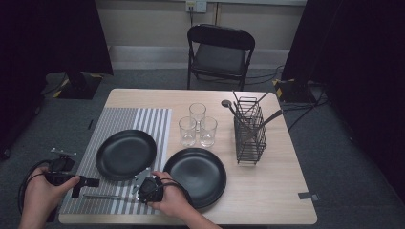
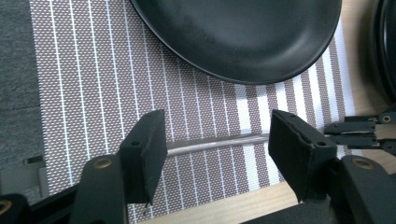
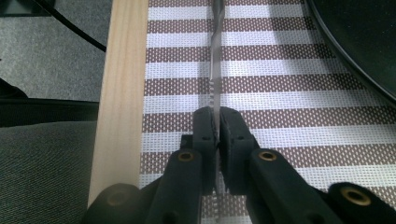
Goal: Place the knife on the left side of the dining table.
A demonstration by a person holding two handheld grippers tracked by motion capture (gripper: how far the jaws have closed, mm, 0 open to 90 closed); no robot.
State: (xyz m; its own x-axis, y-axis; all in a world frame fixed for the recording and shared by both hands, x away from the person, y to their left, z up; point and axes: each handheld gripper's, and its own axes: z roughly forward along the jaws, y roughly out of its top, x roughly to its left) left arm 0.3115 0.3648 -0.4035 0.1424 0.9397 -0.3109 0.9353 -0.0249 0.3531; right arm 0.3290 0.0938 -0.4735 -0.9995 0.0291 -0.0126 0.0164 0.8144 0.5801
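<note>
**Knife pinched at the mat's near edge**

My right gripper clamps the serrated table knife, which lies flat on the striped placemat at six o'clock from the left black plate. My left gripper stands wide, its jaws straddling the knife's handle without pressing. At two o'clock, the wire caddy holds several utensils upright. The three glasses look empty.

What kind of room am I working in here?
Probably a staged recording room, not a home: dark curtains on both sides, a folding chair, cables on grey carpet, and a wooden table being set.
</note>
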